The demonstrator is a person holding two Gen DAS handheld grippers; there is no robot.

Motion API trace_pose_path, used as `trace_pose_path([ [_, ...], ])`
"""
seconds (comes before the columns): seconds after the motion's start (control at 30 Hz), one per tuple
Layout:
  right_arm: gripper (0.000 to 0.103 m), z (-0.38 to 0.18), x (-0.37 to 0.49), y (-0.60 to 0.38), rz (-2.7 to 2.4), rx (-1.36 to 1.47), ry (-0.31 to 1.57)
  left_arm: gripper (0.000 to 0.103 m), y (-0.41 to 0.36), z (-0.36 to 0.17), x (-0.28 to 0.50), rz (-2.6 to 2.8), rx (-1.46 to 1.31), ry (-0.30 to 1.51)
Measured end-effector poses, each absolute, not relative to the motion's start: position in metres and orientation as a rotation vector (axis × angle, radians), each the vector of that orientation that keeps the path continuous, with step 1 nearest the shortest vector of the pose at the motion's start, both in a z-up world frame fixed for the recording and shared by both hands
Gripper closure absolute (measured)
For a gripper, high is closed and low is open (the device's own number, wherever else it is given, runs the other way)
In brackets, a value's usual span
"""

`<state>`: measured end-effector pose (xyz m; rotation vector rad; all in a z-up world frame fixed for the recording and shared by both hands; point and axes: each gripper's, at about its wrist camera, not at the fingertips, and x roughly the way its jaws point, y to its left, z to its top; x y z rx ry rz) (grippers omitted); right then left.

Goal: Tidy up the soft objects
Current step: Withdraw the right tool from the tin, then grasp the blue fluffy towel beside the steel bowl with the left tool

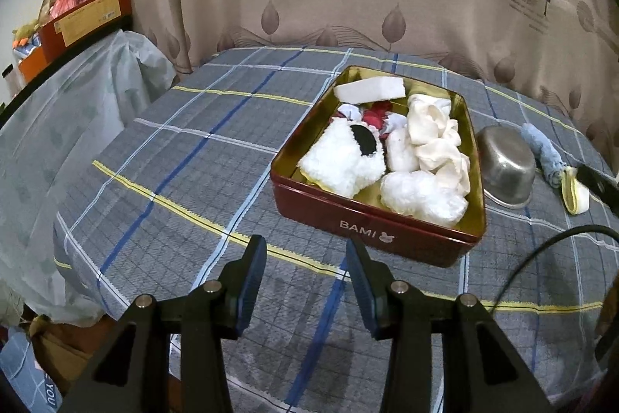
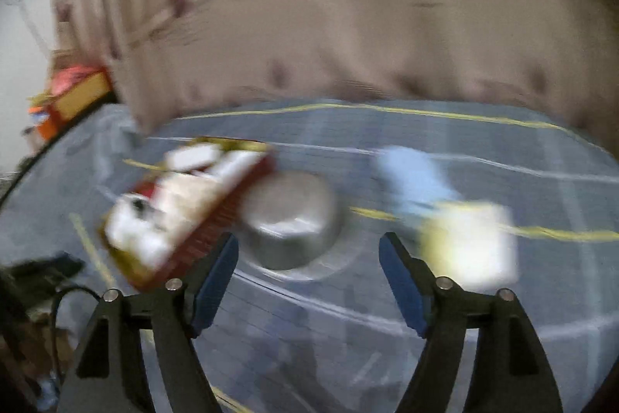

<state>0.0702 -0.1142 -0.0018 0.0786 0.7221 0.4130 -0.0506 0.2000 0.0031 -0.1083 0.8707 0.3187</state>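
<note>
The red tin (image 1: 371, 239) sat on the plaid-covered bench (image 1: 185, 188), right of centre, already loaded with soft things: a fluffy white toy (image 1: 340, 161), a cream cloth (image 1: 437, 138), a white block (image 1: 369, 88) at the far end and a white puff (image 1: 421, 196) at the near right corner. Just right of the tin stood an upturned steel bowl (image 1: 506, 165), and right of that, still out on the bench, lay a blue cloth (image 1: 541, 151) with a yellow-and-white piece (image 1: 576, 194) at its near end.

The left tongs (image 1: 305, 281) hung over the bench near the tin's near-left corner, jaws partly apart with nothing between them. The right tongs (image 2: 309, 277) had their jaws well apart and empty; that view was smeared by motion, showing the tin (image 2: 216, 219) to the left, the bowl (image 2: 290, 219) straight ahead and the blue cloth (image 2: 410, 177) and the pale piece (image 2: 468, 242) to the right.

By my reading, the step in hand was the reach for the next loose item, most of the sorting being done. The next move called for carrying the right tongs further right, past the bowl, lowering the open jaws over the blue cloth or the pale piece, and pinching enough fabric to lift it clear without knocking the bowl.
</note>
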Motion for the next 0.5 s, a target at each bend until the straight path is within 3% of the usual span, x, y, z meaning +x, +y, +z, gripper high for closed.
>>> trace_pose_path([
  [0.4, 0.027, -0.048, 0.047, -0.281, -0.026, 0.102, 0.778, 0.059, 0.174, 0.001, -0.053, 0.284, -0.036, 0.879],
  [0.5, 0.012, -0.05, 0.05, -0.288, -0.065, 0.14, 0.773, 0.059, 0.165, 0.001, -0.053, 0.265, -0.017, 0.888],
])
